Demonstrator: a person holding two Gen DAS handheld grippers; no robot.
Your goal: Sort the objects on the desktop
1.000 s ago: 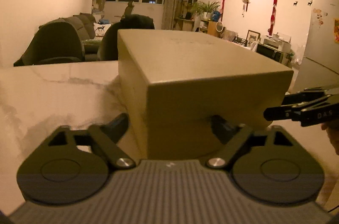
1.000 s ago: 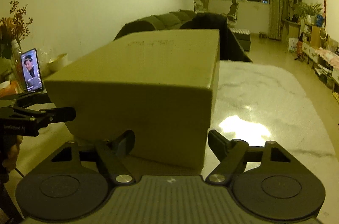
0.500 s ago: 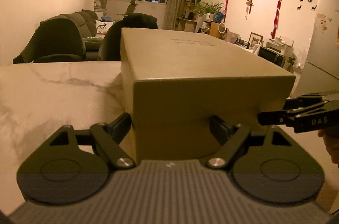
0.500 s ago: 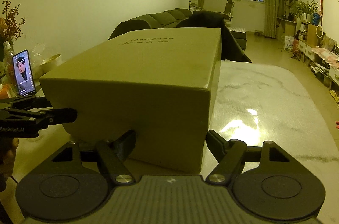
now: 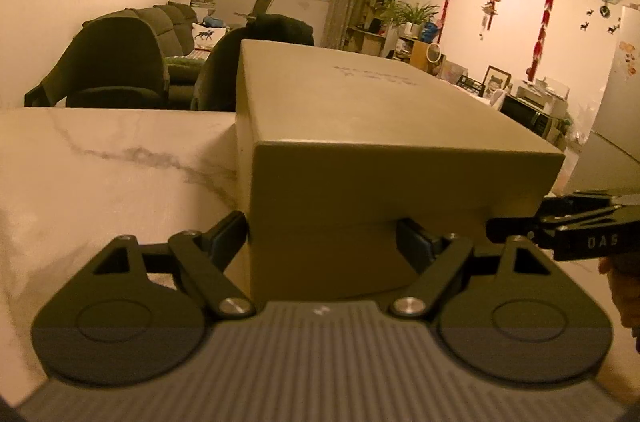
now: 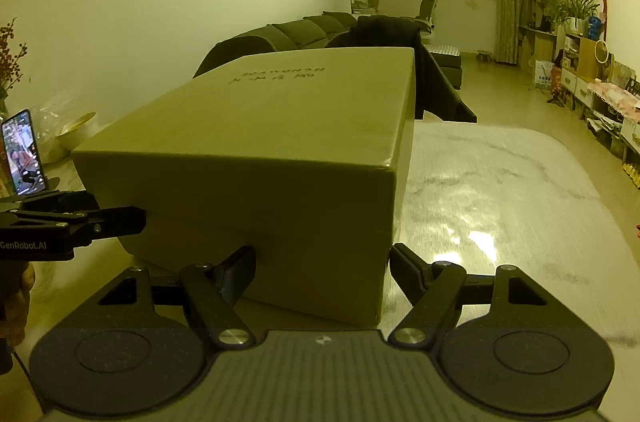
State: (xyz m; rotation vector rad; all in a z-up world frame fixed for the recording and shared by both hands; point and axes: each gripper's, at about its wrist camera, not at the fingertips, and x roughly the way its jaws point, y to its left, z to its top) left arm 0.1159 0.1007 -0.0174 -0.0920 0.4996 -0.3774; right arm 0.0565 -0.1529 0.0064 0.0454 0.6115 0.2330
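A closed olive-tan cardboard box point(image 5: 400, 126) with faint lettering on its lid stands on the marble table point(image 5: 100, 162). My left gripper point(image 5: 320, 234) straddles its near left corner, with one finger along the left side and the other against the near face under the lid rim. In the right wrist view the same box point(image 6: 280, 126) has its near right corner between the fingers of my right gripper point(image 6: 322, 262). Both grippers have wide jaws touching the box. The right gripper point(image 5: 560, 226) and the left gripper point(image 6: 80, 222) each show in the other's view.
A lit phone point(image 6: 22, 152) stands propped at the table's left, beside a bowl point(image 6: 76, 134) and clear bags. Dark chairs point(image 5: 116, 62) line the far table edge. Bare marble point(image 6: 500, 202) stretches right of the box. A hand point(image 5: 624, 286) holds the right gripper.
The box keeps its place between both pairs of fingers while the room shifts behind it. Box and grippers have slid together across the table. The phone has drifted towards the left edge.
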